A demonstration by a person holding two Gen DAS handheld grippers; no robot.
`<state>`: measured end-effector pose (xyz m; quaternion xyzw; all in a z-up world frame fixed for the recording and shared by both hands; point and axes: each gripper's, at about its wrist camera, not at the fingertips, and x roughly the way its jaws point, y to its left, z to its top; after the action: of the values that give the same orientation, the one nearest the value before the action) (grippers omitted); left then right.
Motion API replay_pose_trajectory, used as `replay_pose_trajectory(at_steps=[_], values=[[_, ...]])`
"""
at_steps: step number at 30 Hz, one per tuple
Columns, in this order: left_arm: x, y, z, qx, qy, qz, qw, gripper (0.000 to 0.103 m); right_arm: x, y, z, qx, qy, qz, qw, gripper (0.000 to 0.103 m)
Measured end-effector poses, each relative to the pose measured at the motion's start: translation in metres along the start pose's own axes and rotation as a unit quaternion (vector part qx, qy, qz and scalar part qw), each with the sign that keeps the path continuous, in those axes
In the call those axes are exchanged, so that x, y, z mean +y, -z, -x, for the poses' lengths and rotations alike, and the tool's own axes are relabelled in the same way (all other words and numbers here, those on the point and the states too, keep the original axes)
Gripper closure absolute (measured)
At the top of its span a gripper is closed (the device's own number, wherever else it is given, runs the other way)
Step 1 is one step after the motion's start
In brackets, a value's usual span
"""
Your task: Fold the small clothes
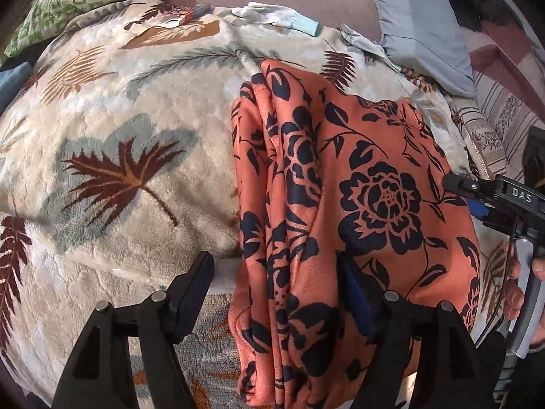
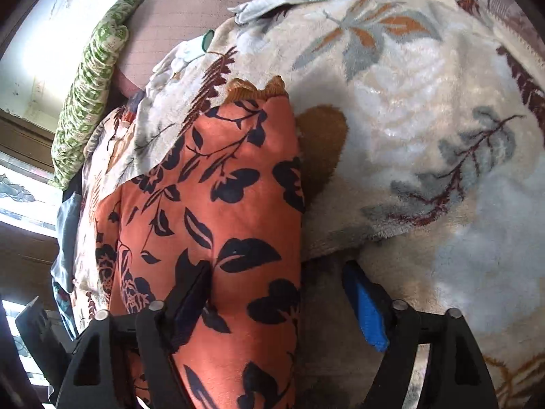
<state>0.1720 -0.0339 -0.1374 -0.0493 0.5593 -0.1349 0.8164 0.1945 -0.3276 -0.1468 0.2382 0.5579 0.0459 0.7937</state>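
Observation:
An orange cloth with dark blue flowers [image 1: 340,177] lies folded into a long stack on a cream leaf-patterned blanket [image 1: 136,102]. My left gripper [image 1: 276,279] is open and straddles the cloth's near left edge: one finger is over the blanket, the other on the cloth. My right gripper [image 1: 466,197] reaches the cloth's right side, held by a hand [image 1: 514,293]. In the right wrist view the right gripper [image 2: 279,293] is open, its left finger on the orange cloth [image 2: 221,204] and its blue-padded finger over the blanket [image 2: 425,136].
A green patterned pillow [image 1: 85,0] and a grey pillow [image 1: 419,27] lie at the far side. White gloves with a teal piece [image 1: 276,17] and a small red box [image 1: 180,13] rest on the blanket's far edge. Striped fabric [image 1: 494,126] is at the right.

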Motion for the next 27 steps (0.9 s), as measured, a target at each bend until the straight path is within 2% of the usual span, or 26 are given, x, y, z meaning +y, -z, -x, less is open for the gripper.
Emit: replay_pose_trajectory(at_steps=[2, 4, 5, 6, 7, 9, 11, 13, 14, 16, 17, 18, 20, 23, 24, 25, 27], values=[[-0.004, 0.001, 0.006, -0.009, -0.008, -0.017, 0.9998, 0.028, 0.011, 0.006, 0.025, -0.037, -0.004, 0.018, 0.999, 0.040], [-0.005, 0.001, 0.005, -0.005, -0.013, -0.016, 0.9998, 0.028, 0.005, 0.012, 0.033, -0.054, -0.017, 0.005, 0.998, 0.033], [-0.005, 0.001, 0.006, -0.001, -0.011, -0.013, 0.9999, 0.028, -0.001, 0.016, 0.023, -0.025, 0.003, -0.002, 1.000, 0.027], [-0.005, 0.001, 0.009, -0.003, -0.011, -0.013, 0.9998, 0.028, -0.006, 0.021, 0.012, 0.015, 0.006, -0.008, 1.000, 0.028], [-0.005, 0.003, 0.012, -0.009, -0.013, -0.015, 0.9998, 0.028, -0.012, 0.027, 0.017, 0.009, -0.018, -0.026, 0.999, 0.028], [-0.005, 0.007, 0.014, -0.014, -0.018, -0.017, 0.9996, 0.028, -0.012, 0.038, 0.043, -0.022, -0.062, -0.025, 0.998, 0.028], [-0.004, 0.008, 0.016, -0.014, -0.018, -0.009, 0.9997, 0.028, -0.012, 0.051, 0.069, -0.044, -0.118, -0.033, 0.992, 0.028], [-0.007, 0.010, 0.019, -0.018, -0.017, -0.009, 0.9996, 0.028, -0.017, 0.069, 0.070, -0.029, -0.156, -0.047, 0.986, 0.028], [-0.009, 0.011, 0.021, -0.021, -0.019, -0.012, 0.9995, 0.028, -0.016, 0.077, 0.062, -0.010, -0.156, -0.050, 0.986, 0.028], [-0.012, 0.014, 0.026, -0.024, -0.024, -0.019, 0.9992, 0.028, -0.021, 0.092, 0.043, 0.025, -0.126, -0.054, 0.990, 0.027], [-0.014, 0.015, 0.028, -0.027, -0.030, -0.022, 0.9989, 0.028, -0.022, 0.098, 0.035, 0.039, -0.131, -0.055, 0.989, 0.035], [-0.014, 0.016, 0.031, -0.031, -0.035, -0.025, 0.9986, 0.028, -0.020, 0.102, 0.033, 0.036, -0.145, -0.054, 0.987, 0.053], [-0.014, 0.018, 0.037, -0.039, -0.040, -0.026, 0.9981, 0.028, -0.014, 0.106, 0.037, 0.017, -0.120, -0.043, 0.992, 0.062], [-0.014, 0.018, 0.043, -0.045, -0.041, -0.021, 0.9979, 0.028, -0.014, 0.104, 0.035, 0.015, -0.104, -0.043, 0.994, 0.062], [-0.014, 0.018, 0.045, -0.046, -0.040, -0.022, 0.9979, 0.028, -0.022, 0.103, 0.028, 0.031, -0.093, -0.053, 0.994, 0.044], [-0.015, 0.020, 0.047, -0.049, -0.041, -0.025, 0.9976, 0.028, -0.026, 0.105, 0.021, 0.049, -0.086, -0.066, 0.993, 0.040], [-0.016, 0.022, 0.051, -0.056, -0.048, -0.028, 0.9968, 0.028, -0.025, 0.106, 0.030, 0.035, -0.089, -0.062, 0.993, 0.040]])
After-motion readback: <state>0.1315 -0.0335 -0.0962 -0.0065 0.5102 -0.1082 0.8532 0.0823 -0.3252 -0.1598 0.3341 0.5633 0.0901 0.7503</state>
